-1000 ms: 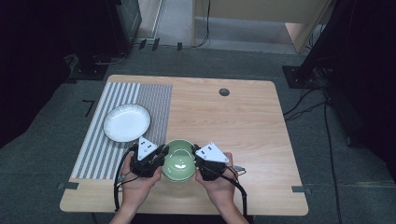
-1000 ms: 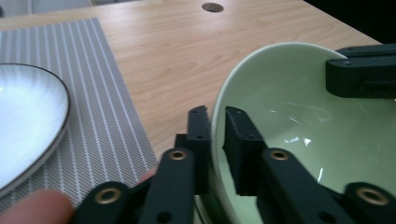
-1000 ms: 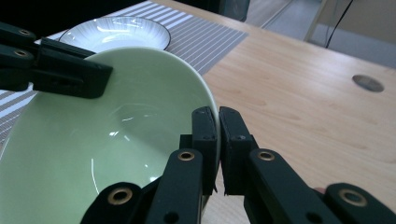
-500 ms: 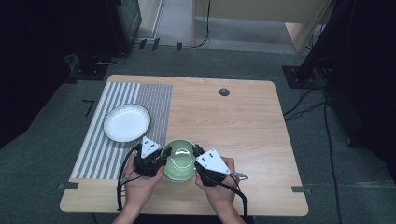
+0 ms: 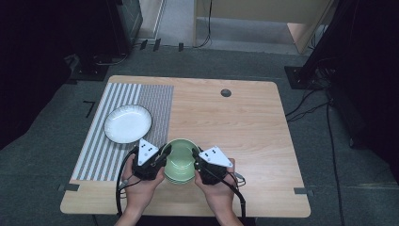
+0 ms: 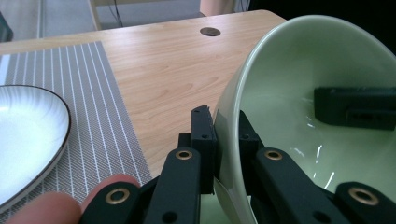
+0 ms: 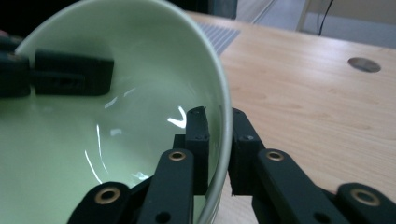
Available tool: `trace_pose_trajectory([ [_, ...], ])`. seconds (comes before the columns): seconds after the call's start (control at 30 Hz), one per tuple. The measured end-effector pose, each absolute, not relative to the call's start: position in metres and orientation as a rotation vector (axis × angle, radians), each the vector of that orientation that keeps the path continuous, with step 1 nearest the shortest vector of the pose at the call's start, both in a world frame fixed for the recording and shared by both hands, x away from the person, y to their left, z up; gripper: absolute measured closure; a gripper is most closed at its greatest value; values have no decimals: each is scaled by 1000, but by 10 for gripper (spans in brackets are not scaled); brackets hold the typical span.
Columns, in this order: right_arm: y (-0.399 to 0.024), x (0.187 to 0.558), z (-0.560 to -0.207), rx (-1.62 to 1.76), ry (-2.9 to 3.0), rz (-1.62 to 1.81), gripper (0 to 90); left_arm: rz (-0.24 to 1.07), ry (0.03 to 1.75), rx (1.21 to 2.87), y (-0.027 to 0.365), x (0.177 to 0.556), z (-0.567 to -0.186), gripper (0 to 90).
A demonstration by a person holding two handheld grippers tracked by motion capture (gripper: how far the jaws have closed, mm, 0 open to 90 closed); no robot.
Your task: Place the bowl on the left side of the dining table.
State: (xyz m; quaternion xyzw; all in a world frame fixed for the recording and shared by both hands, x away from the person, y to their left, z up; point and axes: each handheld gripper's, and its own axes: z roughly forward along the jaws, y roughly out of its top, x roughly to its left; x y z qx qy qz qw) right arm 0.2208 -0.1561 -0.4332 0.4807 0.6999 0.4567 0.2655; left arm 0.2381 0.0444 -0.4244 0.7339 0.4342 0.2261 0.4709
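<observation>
Two tongs hold the green bowl (image 5: 179,159) by opposite rims: my left tongs (image 6: 227,135) and right tongs (image 7: 218,135) each clench its wall, one jaw inside, one outside. It sits tilted atop a stack near the bench's (image 5: 244,122) front edge, just right of the plate (image 5: 127,123). I'd lift both sides evenly, keeping it level.

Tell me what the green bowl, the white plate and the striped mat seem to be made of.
Green bowl: probably glazed ceramic; glossy, with sharp light streaks inside. White plate: likely glazed ceramic too; smooth sheen, fine ribbing, dark rim. Striped mat: seemingly woven plastic or fabric; a matte mesh weave shows.
</observation>
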Motion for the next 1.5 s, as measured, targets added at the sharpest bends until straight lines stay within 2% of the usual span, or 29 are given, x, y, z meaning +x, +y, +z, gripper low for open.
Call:
trace_pose_trajectory([
  [0.13,-155,217,-431,1261,1811,1218,848,500,1090,1822,41,241,-430,832],
  [0.23,-154,213,-431,1239,1796,1228,848,440,1106,1813,41,244,-434,781],
  [0.37,-153,207,-431,1198,1748,1229,850,448,1083,1771,45,241,-428,837],
  [0.5,-154,207,-430,1218,1741,1273,839,469,1073,1767,46,239,-427,841],
  [0.53,-155,207,-429,1228,1744,1285,820,468,1071,1767,46,239,-427,841],
  [0.67,-159,208,-425,1227,1790,1330,504,484,1085,1757,50,241,-426,841],
  [0.73,-161,207,-424,1219,1797,1310,374,483,1088,1750,53,241,-425,841],
  [0.87,-169,207,-422,1247,1836,1334,205,488,1096,1741,55,242,-425,840],
  [1.03,-177,206,-420,1275,1844,1312,197,487,1098,1731,57,242,-423,840],
  [1.27,-195,200,-416,1244,1849,1388,133,500,1100,1726,59,242,-422,840],
  [1.5,-211,197,-415,1272,1811,1389,148,497,1112,1715,62,244,-422,841],
])
